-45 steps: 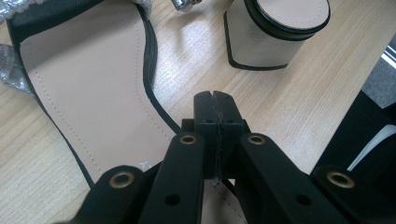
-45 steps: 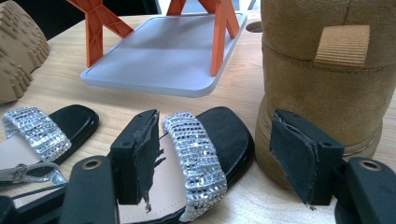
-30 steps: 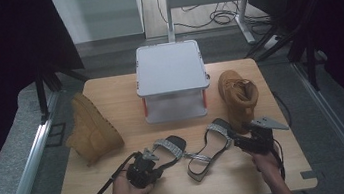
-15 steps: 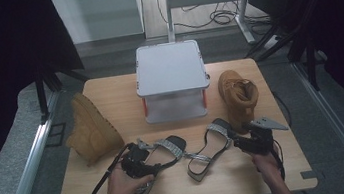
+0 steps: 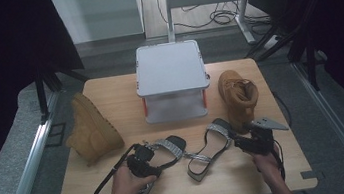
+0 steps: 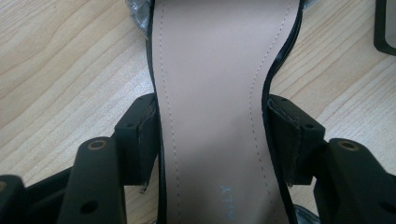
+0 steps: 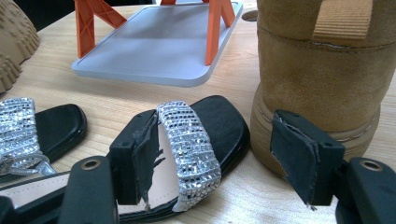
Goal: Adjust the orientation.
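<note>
**Left tongs astride sandal sole; right tongs spread at second sandal**

Writing: faint pale lettering is printed on the tan insole of the left sandal (image 6: 212, 93), near the bottom edge of the left gripper view; it is too blurred to read.

Left gripper (image 5: 143, 162): its jaws have just been closing, with the left sandal (image 5: 167, 150) between them. The pads stand at either edge of the sole, touching or just beside the black rim; firm pressure cannot be confirmed.

Right gripper (image 5: 246, 142): jaws spread, holding nothing. The right sandal (image 7: 196, 140) lies flat on the table (image 5: 108, 90), its silver strap between the pads, clear of both. A tan boot (image 7: 322, 70) stands just beside the right-hand pad.
</note>
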The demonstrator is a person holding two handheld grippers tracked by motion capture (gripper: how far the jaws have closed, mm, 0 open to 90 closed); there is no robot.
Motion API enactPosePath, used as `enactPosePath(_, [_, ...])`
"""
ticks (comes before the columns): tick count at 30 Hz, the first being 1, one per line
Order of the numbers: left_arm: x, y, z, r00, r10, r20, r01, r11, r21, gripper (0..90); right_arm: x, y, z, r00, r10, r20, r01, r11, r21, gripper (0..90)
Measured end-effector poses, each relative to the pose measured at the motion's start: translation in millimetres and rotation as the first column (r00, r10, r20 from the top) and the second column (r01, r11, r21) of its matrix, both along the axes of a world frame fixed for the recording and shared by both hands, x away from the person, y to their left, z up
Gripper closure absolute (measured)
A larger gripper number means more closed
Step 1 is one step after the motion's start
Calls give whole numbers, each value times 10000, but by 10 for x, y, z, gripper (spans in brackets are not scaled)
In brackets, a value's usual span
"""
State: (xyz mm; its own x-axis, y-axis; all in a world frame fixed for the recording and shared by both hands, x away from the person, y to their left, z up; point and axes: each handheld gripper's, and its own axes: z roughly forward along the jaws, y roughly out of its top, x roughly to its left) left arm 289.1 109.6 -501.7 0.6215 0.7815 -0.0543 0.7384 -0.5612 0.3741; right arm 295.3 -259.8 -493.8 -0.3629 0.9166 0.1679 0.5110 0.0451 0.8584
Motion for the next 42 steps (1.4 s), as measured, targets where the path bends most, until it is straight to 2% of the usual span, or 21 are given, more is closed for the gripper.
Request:
enactPosePath(5, [1,27,3,10000,27,-9,-27,9999,-115,399,-1,-5,-2,10000,-38,-18,38,10000,-8,328])
enactPosePath(11, [3,175,114,9997,227,96,-224,9990,-377,402,0,-26,-4,9999,-158,-50,158,9999,33,328])
enactPosePath(17, [13,409,238,9980,567,264,-557,9978,-364,405,-3,-24,-3,9998,-183,-54,184,9998,53,328])
enactPosePath(20, [18,484,264,9977,628,258,-624,9979,-183,406,0,-20,-7,9998,-188,-66,188,9998,28,328])
enactPosePath(26, [14,588,232,9971,749,98,-751,9970,166,407,1,-12,-14,9998,-185,-71,185,9998,18,328])
enactPosePath(32, [63,650,107,9952,952,-224,-939,9942,529,406,-1,-4,-19,9998,-173,-105,174,9998,18,328])
enactPosePath(38, [80,643,33,9943,1021,-311,-999,9929,639,403,1,-8,-22,9997,-204,-117,204,9998,8,327])
enactPosePath(42, [68,646,25,9922,1226,-243,-1213,9913,504,399,-4,-2,-20,9998,-171,-101,171,9999,1,328])
